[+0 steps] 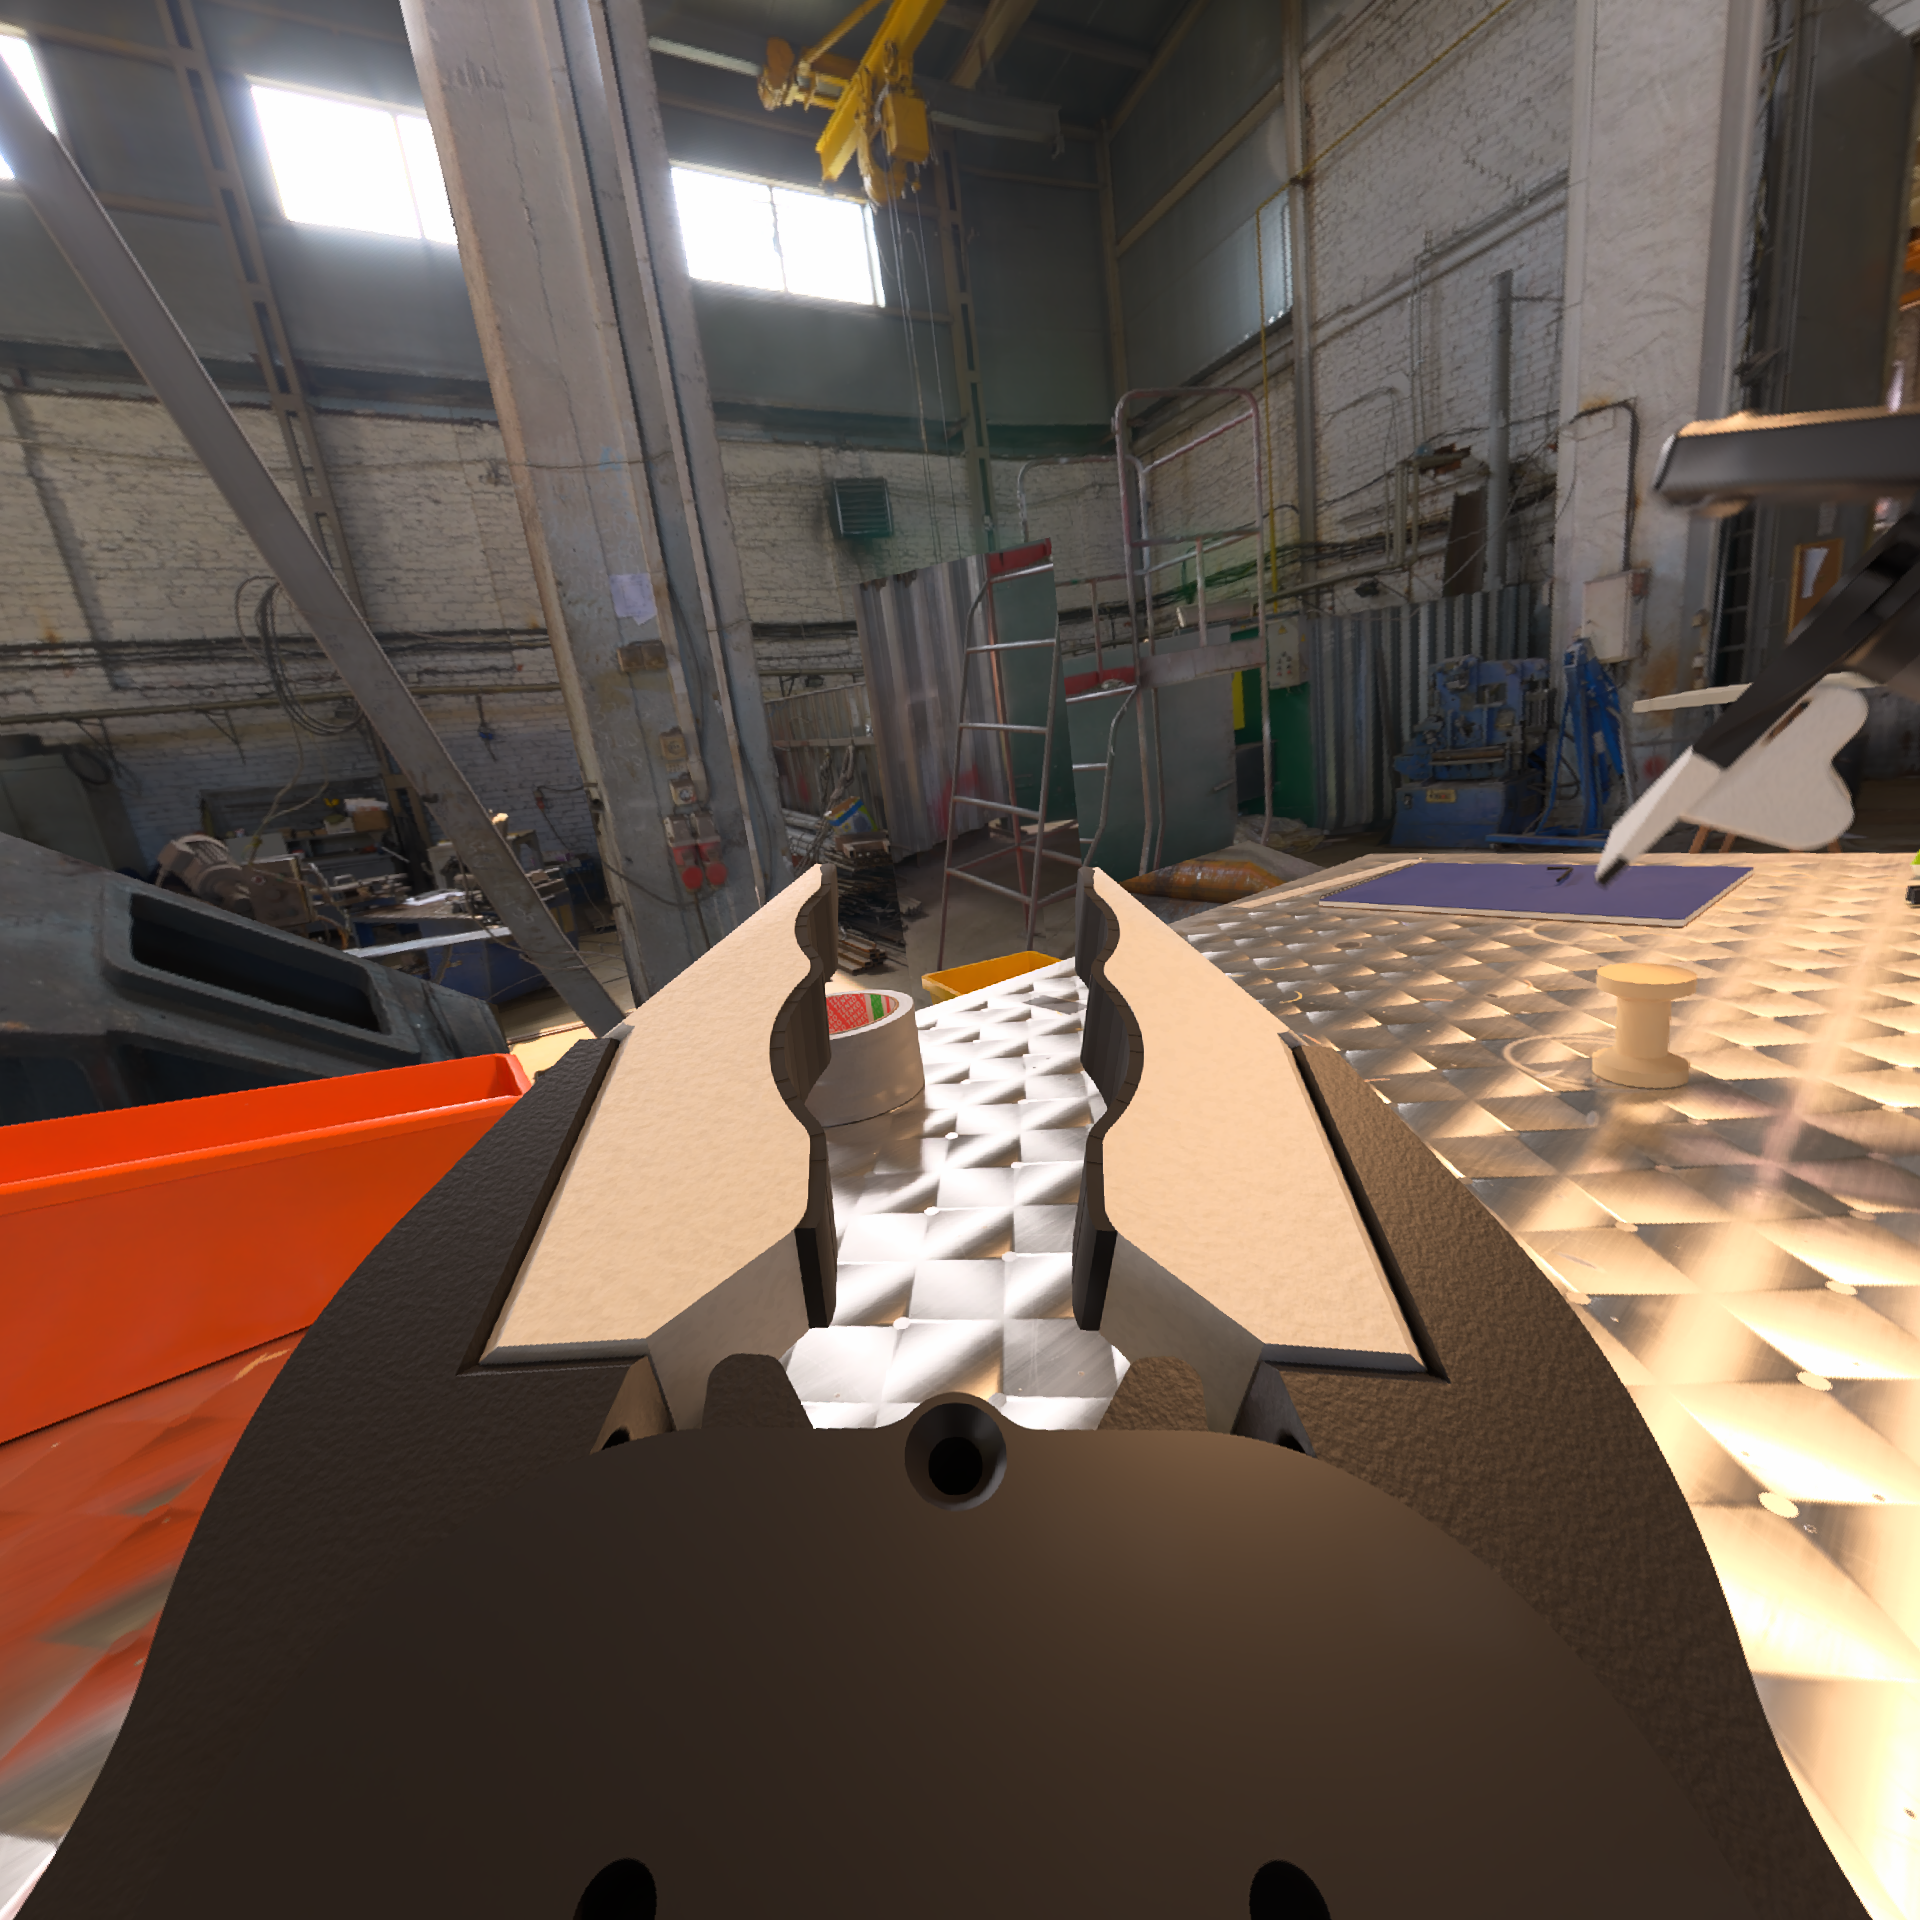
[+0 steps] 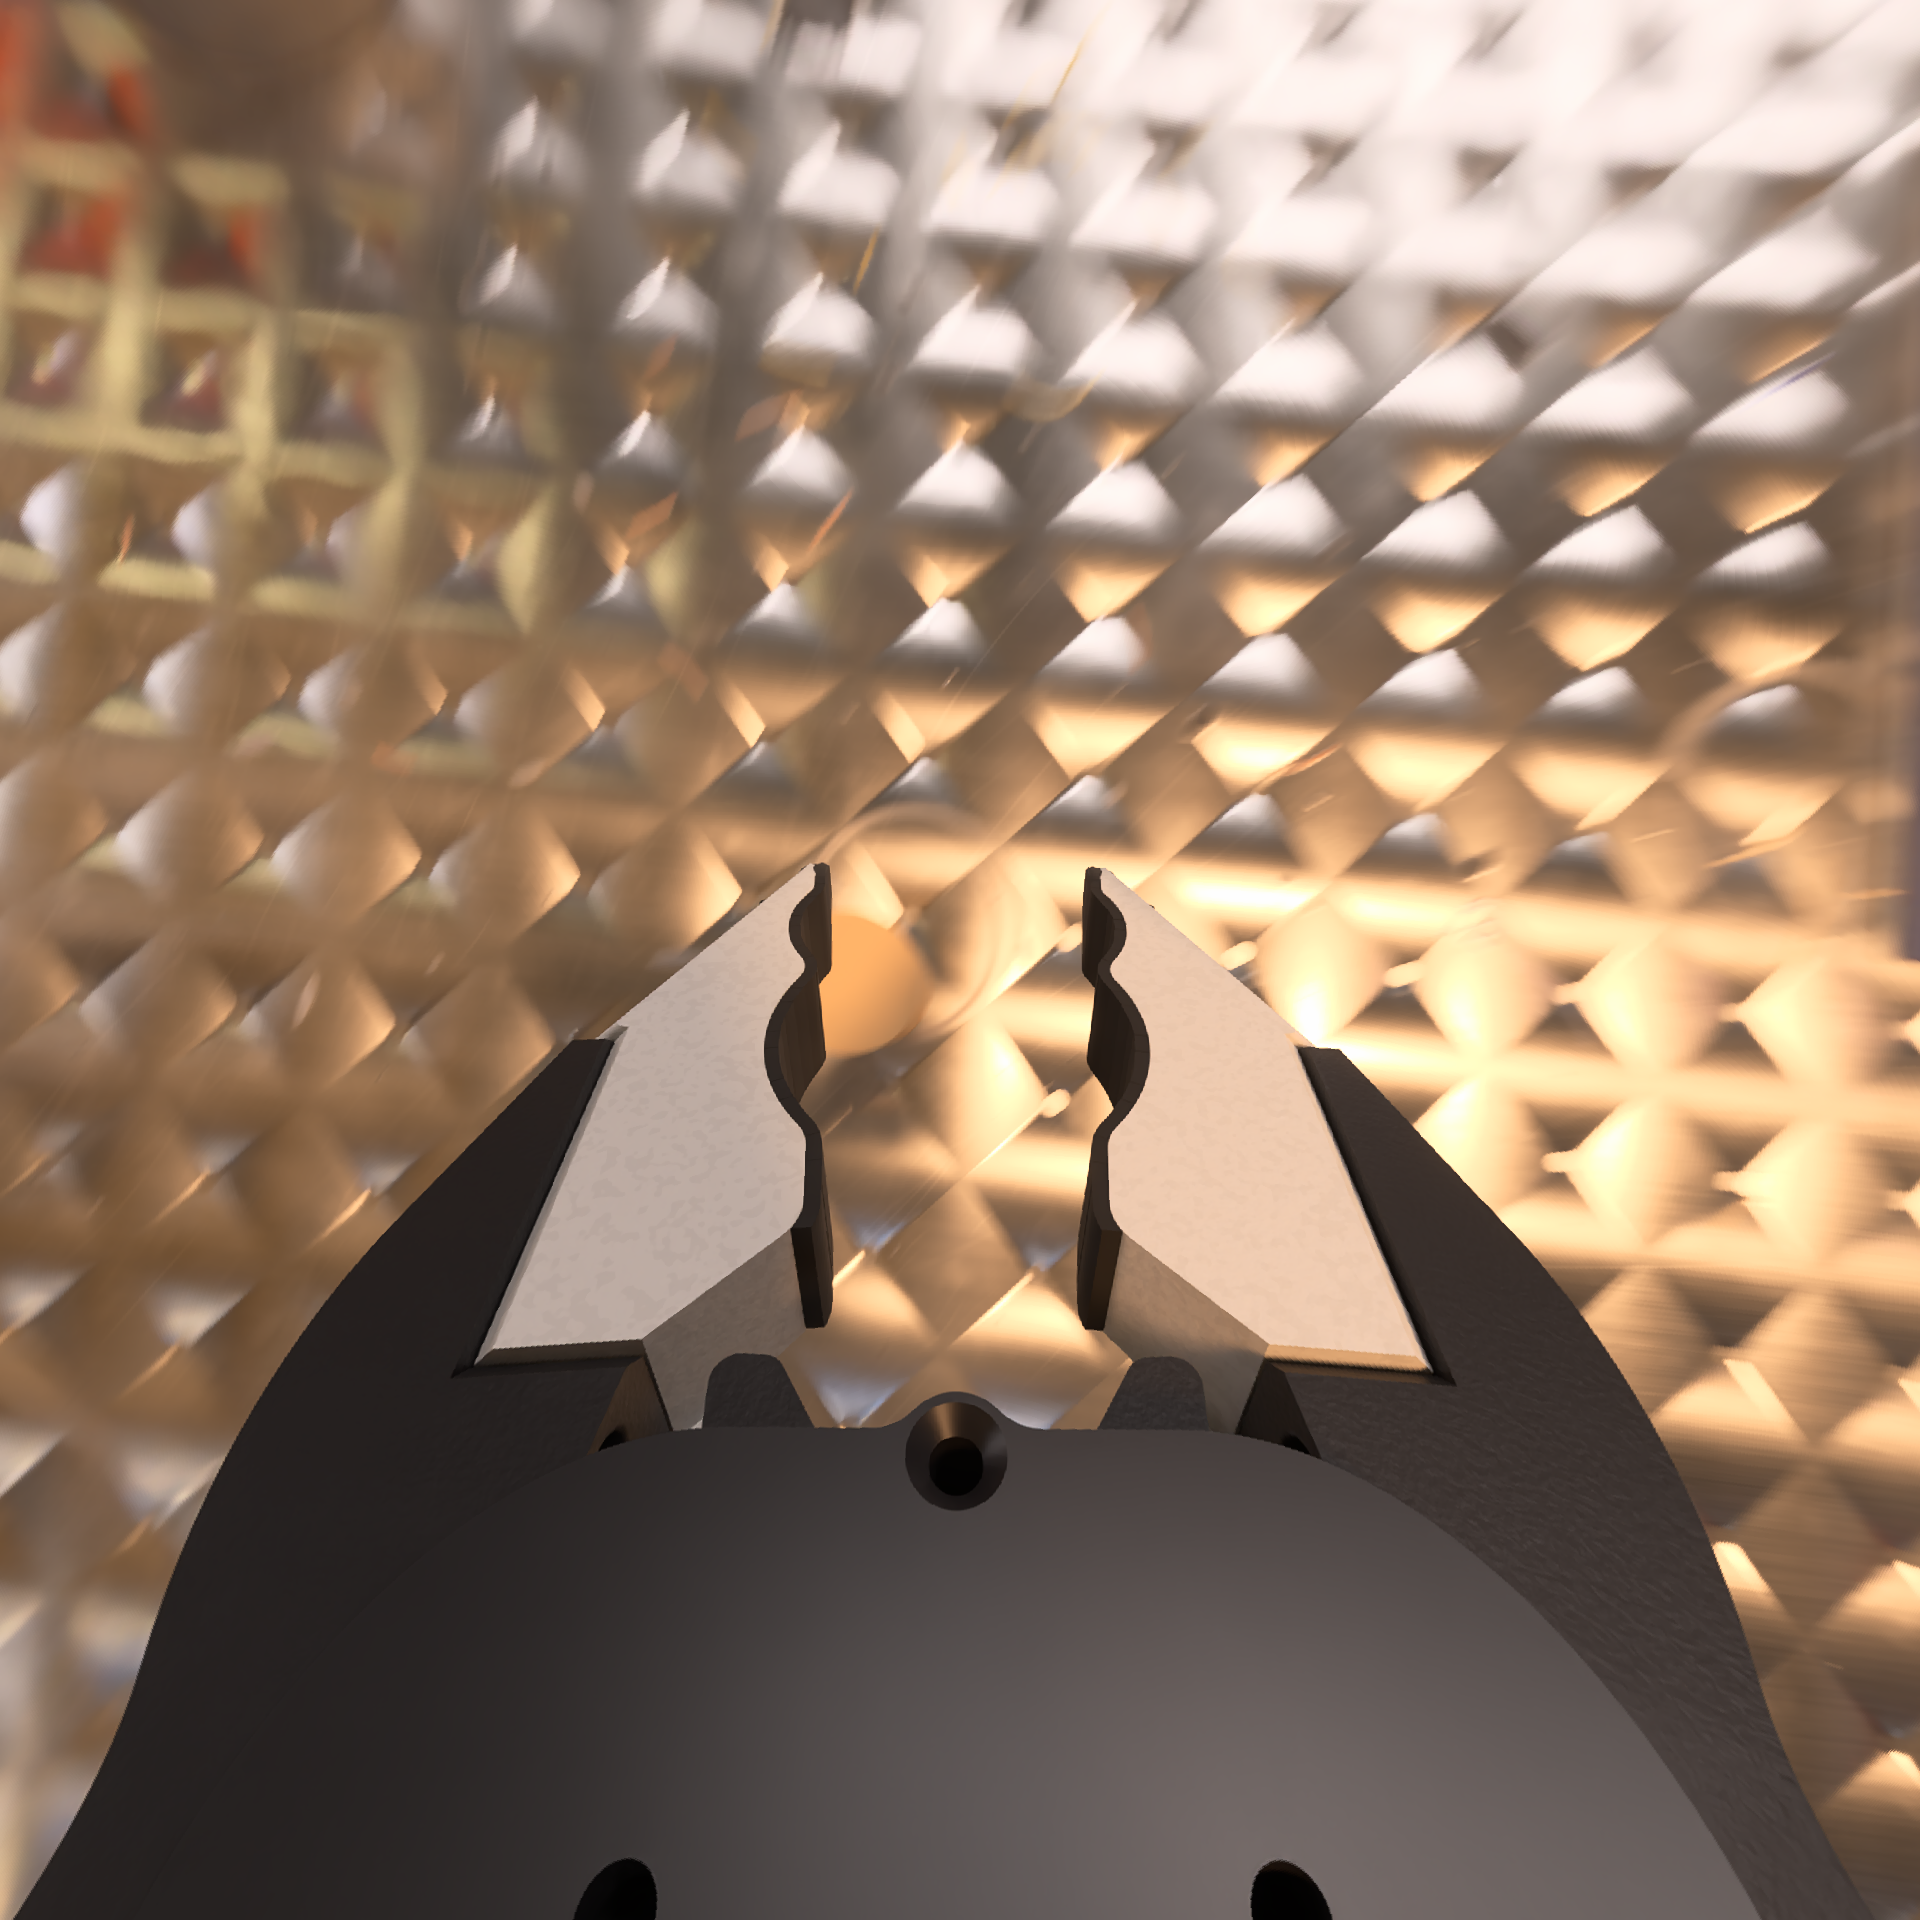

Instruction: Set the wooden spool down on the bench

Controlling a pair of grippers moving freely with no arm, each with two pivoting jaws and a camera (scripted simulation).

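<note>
The pale wooden spool (image 1: 1641,1024) stands upright on the shiny embossed metal bench (image 1: 1351,1195), free of both grippers. My left gripper (image 1: 956,883) is open and empty, low over the bench, with the spool well off to its right. My right gripper (image 2: 956,883) is open and empty and looks down at the bench (image 2: 1351,520). One of its fingers (image 1: 1766,774) shows in the left wrist view, above and beyond the spool. The spool does not show clearly in the right wrist view; a blurred orange round patch (image 2: 868,982) lies by the left finger.
A roll of tape (image 1: 871,1055) stands on the bench straight ahead of my left gripper. An orange bin (image 1: 208,1226) is at the left. A purple mat (image 1: 1538,891) lies at the bench's far right, and a yellow bin (image 1: 987,971) sits at the far edge.
</note>
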